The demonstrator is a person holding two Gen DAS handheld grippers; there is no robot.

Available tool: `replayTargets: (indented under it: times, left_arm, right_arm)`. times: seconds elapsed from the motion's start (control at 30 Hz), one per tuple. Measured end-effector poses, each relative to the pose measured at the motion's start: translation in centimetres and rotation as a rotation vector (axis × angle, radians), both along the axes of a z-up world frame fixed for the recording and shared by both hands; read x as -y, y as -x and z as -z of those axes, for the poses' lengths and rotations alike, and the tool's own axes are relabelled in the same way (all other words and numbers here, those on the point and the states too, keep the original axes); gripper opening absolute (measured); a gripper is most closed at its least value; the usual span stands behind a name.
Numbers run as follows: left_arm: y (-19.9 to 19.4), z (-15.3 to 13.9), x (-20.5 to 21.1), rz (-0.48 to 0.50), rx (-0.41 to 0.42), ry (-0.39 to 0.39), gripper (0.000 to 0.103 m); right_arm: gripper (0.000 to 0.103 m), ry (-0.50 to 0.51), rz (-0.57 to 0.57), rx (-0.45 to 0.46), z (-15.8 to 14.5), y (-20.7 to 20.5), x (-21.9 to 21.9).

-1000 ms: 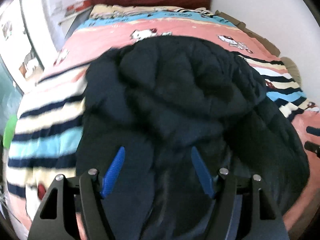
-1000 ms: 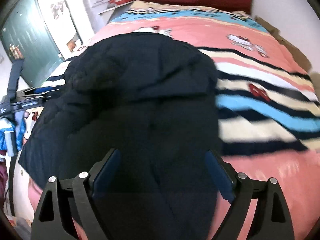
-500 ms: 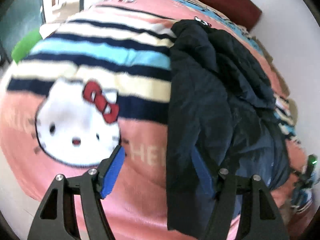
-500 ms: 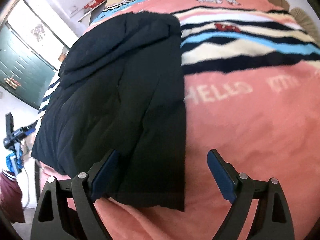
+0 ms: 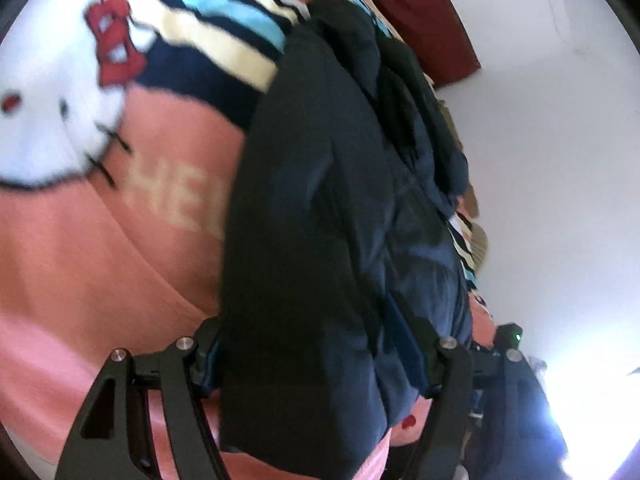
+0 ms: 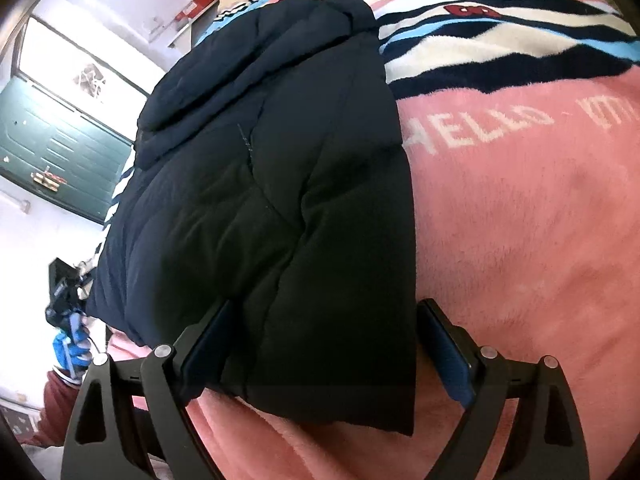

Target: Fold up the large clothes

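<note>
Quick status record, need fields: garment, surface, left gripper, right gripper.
garment: dark navy puffer jacket, lying in a long folded bundle
surface: pink Hello Kitty blanket with striped band, on a bed
left hand-held gripper: open, fingers straddling the jacket's near end
right hand-held gripper: open, fingers on either side of the jacket's near corner
grip: neither closed on fabric

A bed is carrying everything, covered by a fleecy pink blanket (image 6: 540, 240) with navy, cream and light-blue stripes, pale "HELLO" lettering and a white cartoon cat face with a red bow (image 5: 52, 92). A dark navy padded jacket (image 6: 280, 184) is lying directly on the blanket, running from the near edge towards the far end. In the right wrist view it is sitting left of the lettering. A dark red pillow (image 5: 416, 12) is resting at the far end.
</note>
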State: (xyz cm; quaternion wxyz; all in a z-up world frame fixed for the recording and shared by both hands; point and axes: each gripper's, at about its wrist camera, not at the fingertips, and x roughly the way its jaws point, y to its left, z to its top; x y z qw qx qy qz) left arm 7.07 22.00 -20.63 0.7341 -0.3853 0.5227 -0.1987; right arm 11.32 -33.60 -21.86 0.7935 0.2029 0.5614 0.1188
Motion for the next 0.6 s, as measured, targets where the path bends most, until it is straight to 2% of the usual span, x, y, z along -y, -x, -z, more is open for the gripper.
replayTargets:
  times: [0.17, 0.33, 0.43, 0.5, 0.6]
  left_arm:
    - [1.1, 0.5, 0.4, -0.009, 0.021, 0.043, 0.068]
    - [1.6, 0.6, 1.0, 0.008, 0.046, 0.048, 0.066]
    - [1.6, 0.0, 1.5, 0.029, 0.076, 0.020, 0.058]
    - [1.7, -0.5, 1.7, 0.037, 0.091, 0.028, 0.043]
    - [1.7, -1.8, 2.3, 0.064, 0.126, 0.004, 0.028]
  right_arm:
    - [0.091, -0.024, -0.010, 0.008, 0.7, 0.3, -0.4]
    - [0.083, -0.066, -0.045, -0.007, 1.1, 0.7, -1.4]
    - [0.063, -0.056, -0.047, 0.001, 1.0, 0.6, -1.5]
    - [0.045, -0.090, -0.047, 0.011, 0.7, 0.6, -1.5]
    - [0.034, -0.117, -0.066, 0.031, 0.4, 0.3, -1.9]
